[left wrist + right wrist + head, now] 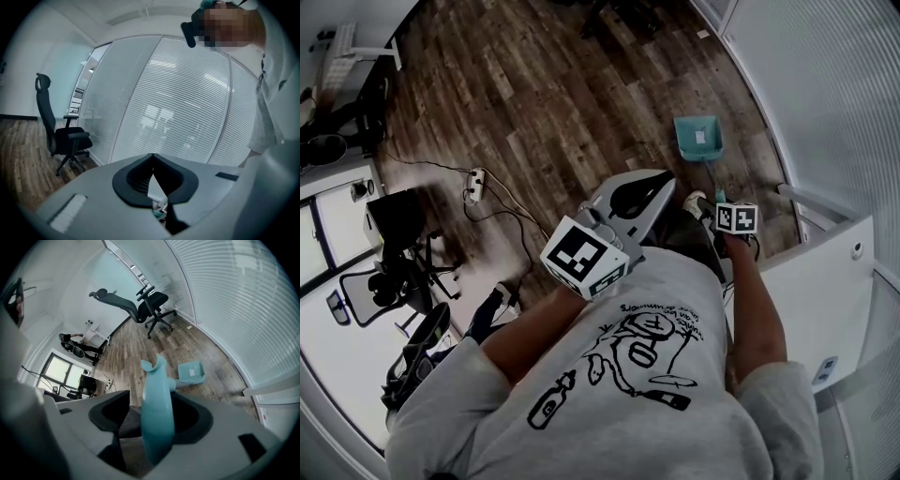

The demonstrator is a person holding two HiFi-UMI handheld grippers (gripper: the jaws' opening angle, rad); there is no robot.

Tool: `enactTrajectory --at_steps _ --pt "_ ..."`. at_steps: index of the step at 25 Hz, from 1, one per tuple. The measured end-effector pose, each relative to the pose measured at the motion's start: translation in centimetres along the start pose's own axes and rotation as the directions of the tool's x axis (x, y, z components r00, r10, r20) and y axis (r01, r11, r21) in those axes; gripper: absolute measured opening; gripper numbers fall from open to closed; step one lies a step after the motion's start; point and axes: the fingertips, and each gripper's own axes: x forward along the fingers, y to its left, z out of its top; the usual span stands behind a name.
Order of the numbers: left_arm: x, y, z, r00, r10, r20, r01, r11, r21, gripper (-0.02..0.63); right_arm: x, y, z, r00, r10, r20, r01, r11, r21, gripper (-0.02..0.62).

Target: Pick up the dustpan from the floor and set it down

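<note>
The teal dustpan (698, 138) rests flat on the wooden floor near the blind-covered glass wall, its pan (191, 372) pointing away from me. Its long teal handle (157, 408) rises back between the jaws of my right gripper (157, 427). The jaws stand wide, with a gap beside the handle, so they are open around it. In the head view the handle (711, 178) runs down to the right gripper's marker cube (736, 217). My left gripper (152, 161) is held up at chest height, shut and empty, aimed at the blinds.
A black office chair (140, 305) stands further along the glass wall (225, 296). A power strip with cables (474, 185) lies on the floor at the left, near more chairs (394, 272). A white cabinet (811, 291) sits close at my right.
</note>
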Motion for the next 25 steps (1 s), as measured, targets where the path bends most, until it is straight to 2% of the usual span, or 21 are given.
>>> enactTrajectory --at_steps 6,12,25 --pt "0.2 0.3 -0.2 1.0 0.004 -0.005 -0.004 1.0 -0.002 0.002 -0.2 -1.1 0.2 0.999 -0.048 0.009 0.049 0.999 -0.005 0.233" --pt "0.2 0.0 0.2 1.0 -0.009 0.005 0.009 1.0 0.002 0.002 -1.4 -1.9 1.1 0.992 -0.113 0.058 0.114 0.993 -0.006 0.233" --pt "0.8 -0.1 0.9 0.999 -0.022 0.029 0.021 1.0 0.008 0.002 -6.0 -1.1 5.2 0.972 -0.122 0.199 0.138 0.988 -0.072 0.233"
